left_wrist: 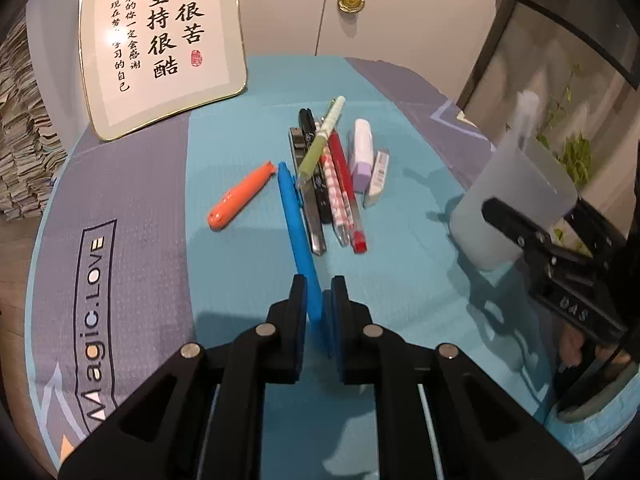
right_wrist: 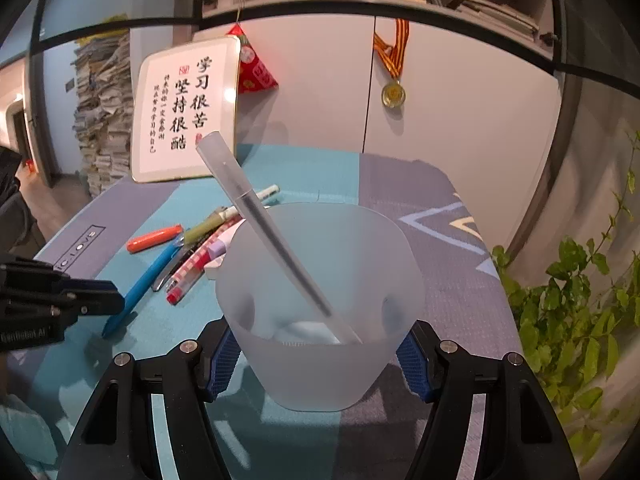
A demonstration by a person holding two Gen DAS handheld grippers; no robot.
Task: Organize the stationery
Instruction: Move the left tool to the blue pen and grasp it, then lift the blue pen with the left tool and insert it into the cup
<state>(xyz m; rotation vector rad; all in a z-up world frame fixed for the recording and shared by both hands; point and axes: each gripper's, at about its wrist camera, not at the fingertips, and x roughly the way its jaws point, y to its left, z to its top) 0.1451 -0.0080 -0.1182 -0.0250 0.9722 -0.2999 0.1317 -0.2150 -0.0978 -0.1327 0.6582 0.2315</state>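
Observation:
My left gripper is shut on the near end of a blue pen, whose far end rests by the pile; the pen also shows in the right wrist view. The pile holds an orange marker, a green pen, a black pen, a checked pen, a red pen and a purple correction tape. My right gripper is shut on a frosted cup that holds a translucent pen. The cup stands right of the pile.
A framed calligraphy board leans at the back left of the blue-grey mat. A medal hangs on the cabinet behind. A green plant stands to the right. Stacked papers fill the far left.

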